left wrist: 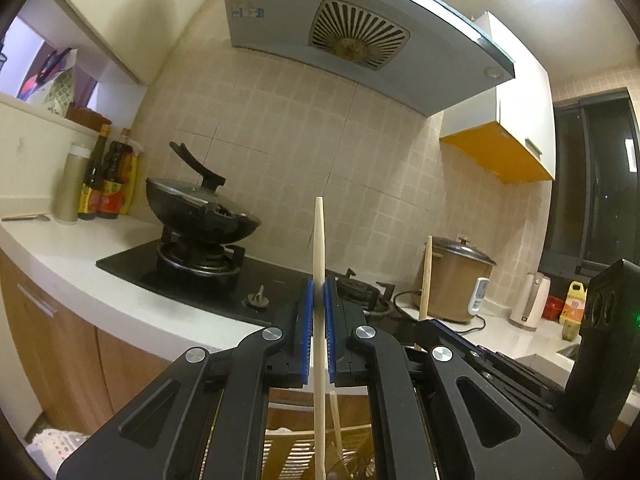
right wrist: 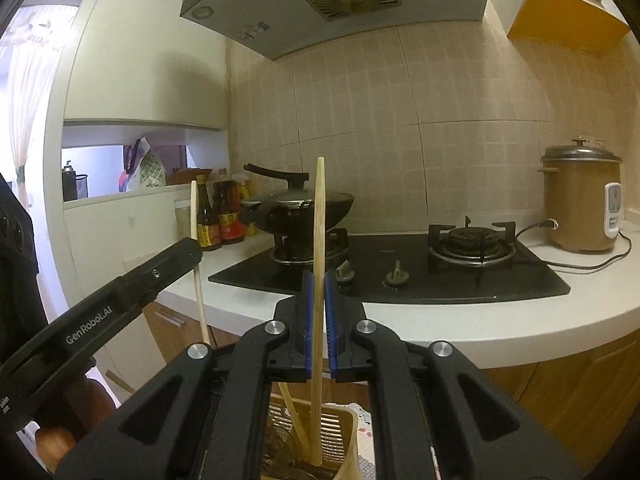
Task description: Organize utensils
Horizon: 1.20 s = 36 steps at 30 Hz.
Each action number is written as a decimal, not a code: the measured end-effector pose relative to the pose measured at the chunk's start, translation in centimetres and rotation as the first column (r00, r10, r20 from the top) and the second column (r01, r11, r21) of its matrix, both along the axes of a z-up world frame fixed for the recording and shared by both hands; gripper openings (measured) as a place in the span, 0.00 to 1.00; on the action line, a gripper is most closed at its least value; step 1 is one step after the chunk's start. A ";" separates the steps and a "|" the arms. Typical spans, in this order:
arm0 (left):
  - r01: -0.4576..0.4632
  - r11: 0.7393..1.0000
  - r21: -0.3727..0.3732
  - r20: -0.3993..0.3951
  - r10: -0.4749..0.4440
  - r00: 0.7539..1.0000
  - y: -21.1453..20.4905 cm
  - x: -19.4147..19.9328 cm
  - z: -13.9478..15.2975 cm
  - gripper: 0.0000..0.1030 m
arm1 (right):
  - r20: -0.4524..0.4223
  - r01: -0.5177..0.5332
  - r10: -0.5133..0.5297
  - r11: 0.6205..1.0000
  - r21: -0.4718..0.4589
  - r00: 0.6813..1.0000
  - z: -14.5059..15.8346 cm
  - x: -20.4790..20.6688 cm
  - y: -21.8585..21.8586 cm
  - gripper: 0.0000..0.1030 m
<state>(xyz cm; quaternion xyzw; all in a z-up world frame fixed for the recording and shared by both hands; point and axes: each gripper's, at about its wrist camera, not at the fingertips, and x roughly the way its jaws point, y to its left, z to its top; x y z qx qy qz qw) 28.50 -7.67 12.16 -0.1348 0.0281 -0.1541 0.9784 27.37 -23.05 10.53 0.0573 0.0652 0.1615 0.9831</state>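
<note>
the left hand-held gripper [left wrist: 319,296] is clamped narrow on an upright wooden chopstick [left wrist: 319,248], its blue pads [left wrist: 309,332] pressing the stick from both sides. the right hand-held gripper [right wrist: 319,296] grips a second chopstick [right wrist: 319,216] the same way, tip pointing up. below each, the sticks' lower ends hang over a slatted wooden utensil holder [right wrist: 340,428]; the right wrist view shows its rim and another loose stick inside more clearly. only that view carries readable writing: "genrobot.ai" in white on the side of the left tool [right wrist: 90,326]. the left wrist view shows the right tool's dark body [left wrist: 600,340] at its right edge.

beyond lies the white surface [right wrist: 460,324] with a black gas stove [right wrist: 400,268]. a lidded wok [left wrist: 200,208] sits on one burner, sauce bottles [left wrist: 108,184] stand beside it, their labels too small to read. a brown rice cooker [right wrist: 580,200] stands at the far end, under the range hood [left wrist: 340,20].
</note>
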 end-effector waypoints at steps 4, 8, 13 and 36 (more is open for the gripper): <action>0.002 1.000 0.027 -0.005 -0.002 1.000 -0.4 -0.1 -0.8 0.04 | -0.028 -0.014 0.014 1.000 0.006 0.999 -1.0 0.4 0.1 0.04; 0.003 1.000 0.019 -0.022 -0.003 1.000 -0.2 0.1 -1.5 0.04 | -0.045 -0.023 0.024 0.999 0.025 0.999 -1.9 0.2 0.0 0.04; 0.020 1.000 0.000 -0.042 -0.020 0.999 0.6 -0.3 -1.8 0.32 | -0.067 -0.021 0.023 0.999 0.027 0.997 -2.0 -0.9 -0.5 0.09; 0.007 0.990 0.138 0.004 -0.007 1.000 4.1 -16.7 1.3 0.47 | -0.028 0.062 -0.063 0.998 -0.017 0.998 0.3 -16.6 -2.9 0.54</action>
